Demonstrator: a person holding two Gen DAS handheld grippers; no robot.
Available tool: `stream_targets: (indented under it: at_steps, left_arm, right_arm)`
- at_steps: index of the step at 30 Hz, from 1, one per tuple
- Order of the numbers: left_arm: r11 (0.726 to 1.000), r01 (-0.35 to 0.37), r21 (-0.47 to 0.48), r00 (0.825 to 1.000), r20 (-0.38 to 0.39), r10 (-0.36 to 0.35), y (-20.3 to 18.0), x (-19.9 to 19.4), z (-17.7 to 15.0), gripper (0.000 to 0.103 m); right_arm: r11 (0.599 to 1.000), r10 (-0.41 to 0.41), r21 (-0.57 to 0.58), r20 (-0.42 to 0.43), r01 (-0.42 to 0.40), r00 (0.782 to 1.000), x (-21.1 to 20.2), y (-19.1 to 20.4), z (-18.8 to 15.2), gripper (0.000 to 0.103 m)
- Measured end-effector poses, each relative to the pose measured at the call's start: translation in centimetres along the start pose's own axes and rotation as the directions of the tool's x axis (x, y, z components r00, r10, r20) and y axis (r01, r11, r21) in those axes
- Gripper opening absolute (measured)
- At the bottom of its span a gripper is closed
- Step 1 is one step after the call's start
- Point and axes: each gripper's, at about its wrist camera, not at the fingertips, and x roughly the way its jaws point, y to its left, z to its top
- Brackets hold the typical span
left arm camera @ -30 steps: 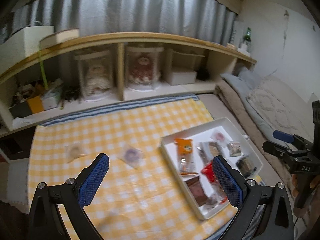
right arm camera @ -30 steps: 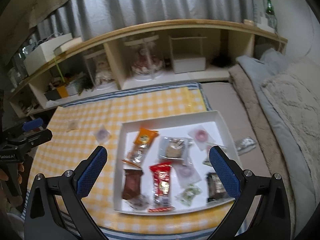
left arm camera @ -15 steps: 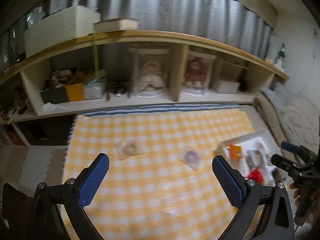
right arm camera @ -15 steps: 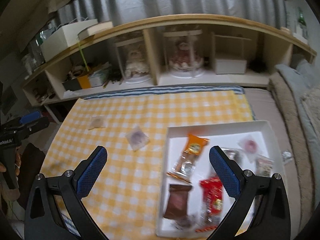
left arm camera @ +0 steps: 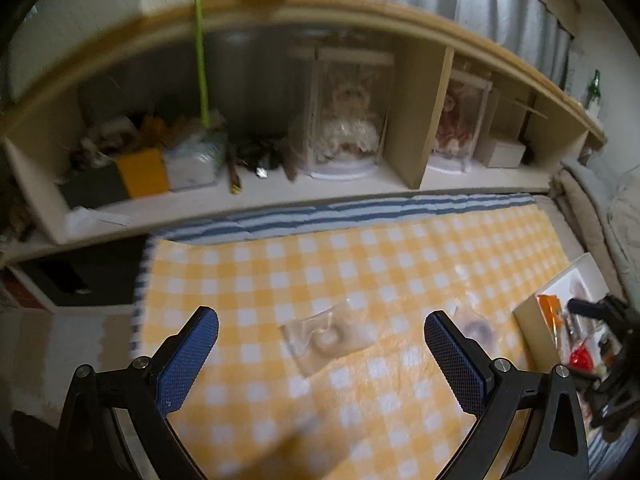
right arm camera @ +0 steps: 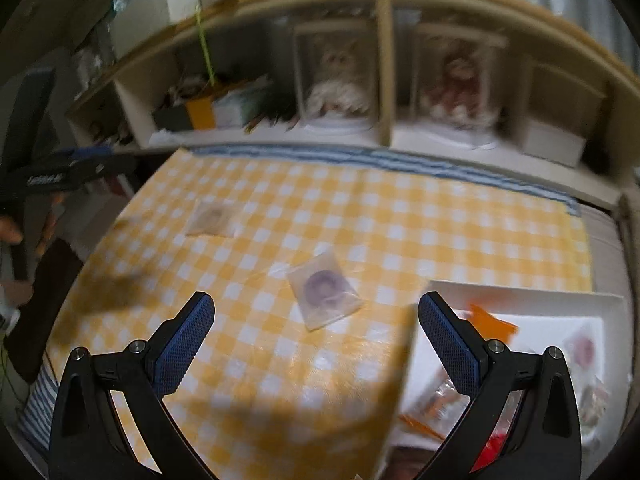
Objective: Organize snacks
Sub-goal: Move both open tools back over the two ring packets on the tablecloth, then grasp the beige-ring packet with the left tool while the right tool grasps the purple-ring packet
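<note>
Two clear-wrapped snacks lie loose on the yellow checked cloth (left arm camera: 360, 264). In the left wrist view, a pale ring-shaped snack (left arm camera: 326, 338) sits between the fingertips of my open left gripper (left arm camera: 320, 354), a little ahead of them. In the right wrist view, a purple ring-shaped snack (right arm camera: 325, 289) lies just ahead of my open right gripper (right arm camera: 316, 336); the pale snack (right arm camera: 213, 217) is farther left. The white tray (right arm camera: 520, 300) holding several wrapped snacks sits at the right, partly behind the right finger. Nothing is held by either gripper.
A low wooden shelf (left arm camera: 424, 120) with two boxed dolls, a yellow box and clutter runs along the far side. A blue striped mat edge (left arm camera: 360, 212) borders the cloth. Bedding (left arm camera: 624, 216) lies at the far right. A hand (right arm camera: 12, 232) holds the other gripper at left.
Both grippers have swung left and moved closer to the cloth. The tray slid toward the right edge of both views, and the two loose snacks now sit near the fingertips.
</note>
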Motion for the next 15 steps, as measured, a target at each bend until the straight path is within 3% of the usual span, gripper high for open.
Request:
stream_targets:
  at_steps: [4,8,11,15]
  left_arm:
    - [0.999,0.039,-0.011,0.997,-0.072,-0.040,-0.1,5.6,1.4,0.100]
    - [0.994,0.105,-0.029,0.989,-0.106,-0.107,-0.3,10.2,2.5,0.093]
    - [0.981,0.182,-0.066,0.974,-0.124,-0.189,0.2,13.0,3.0,0.087]
    - [0.972,0.232,-0.036,0.956,-0.175,-0.234,0.5,16.0,2.8,0.078]
  right_arm:
    - [0.998,0.013,-0.066,-0.063,-0.018,0.998,3.5,-0.1,0.4,0.092]
    - [0.994,0.019,-0.107,-0.114,-0.031,0.993,6.2,0.0,0.6,0.088]
    - [0.991,0.024,-0.126,-0.159,-0.044,0.987,8.4,-0.1,0.7,0.082]
    - [0.989,0.025,-0.141,-0.196,-0.053,0.980,10.2,-0.1,1.0,0.078]
